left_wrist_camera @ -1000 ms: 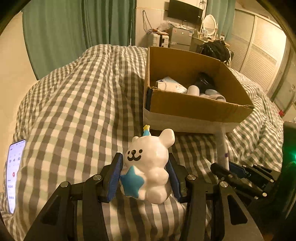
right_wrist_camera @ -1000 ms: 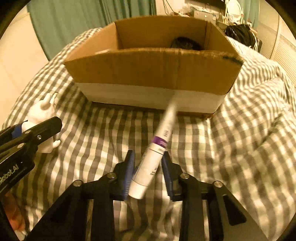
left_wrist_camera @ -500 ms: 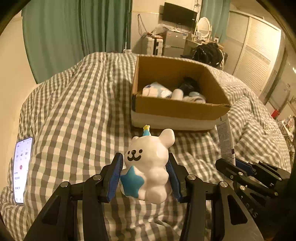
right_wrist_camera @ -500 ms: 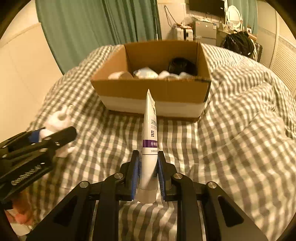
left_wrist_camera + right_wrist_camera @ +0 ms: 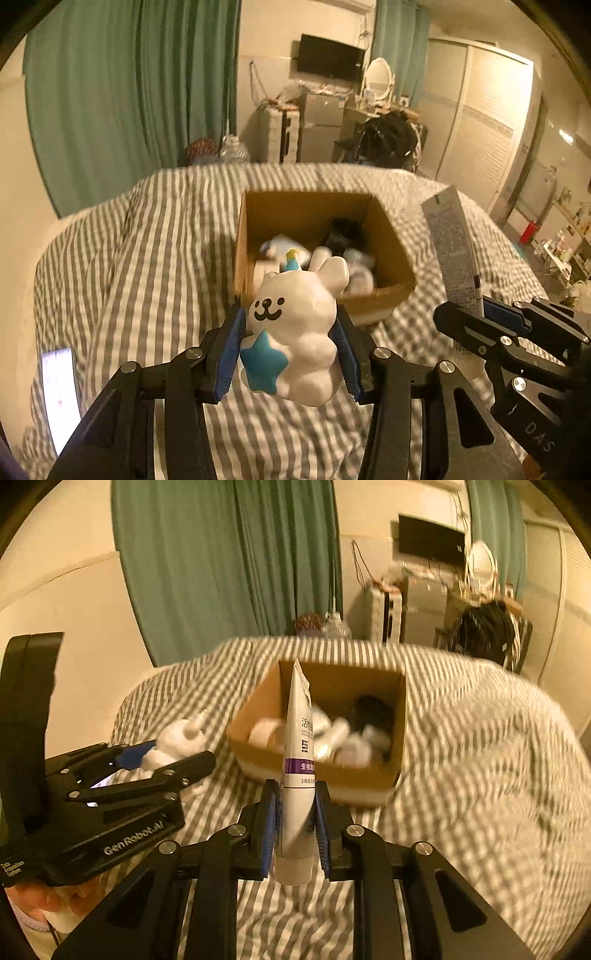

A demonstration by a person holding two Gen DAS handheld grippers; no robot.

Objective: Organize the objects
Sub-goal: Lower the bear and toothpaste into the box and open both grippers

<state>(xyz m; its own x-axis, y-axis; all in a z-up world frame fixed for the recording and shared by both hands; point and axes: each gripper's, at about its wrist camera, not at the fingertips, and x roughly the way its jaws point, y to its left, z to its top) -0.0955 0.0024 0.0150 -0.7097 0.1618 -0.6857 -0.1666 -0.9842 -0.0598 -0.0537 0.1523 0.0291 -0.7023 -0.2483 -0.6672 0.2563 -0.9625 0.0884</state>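
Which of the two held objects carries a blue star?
The glossy white bear figurine in the left tool; the white tube has a purple band instead.

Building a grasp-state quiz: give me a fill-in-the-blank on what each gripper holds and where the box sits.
1. The left gripper is clamped on a white ____ figurine with a blue star.
2. The right gripper holds a white ____ with a purple band, cap end down.
3. The cardboard box sits on a ____ bedspread.
4. A lit ____ lies on the bed at far left.

Missing words: bear; tube; checked; phone
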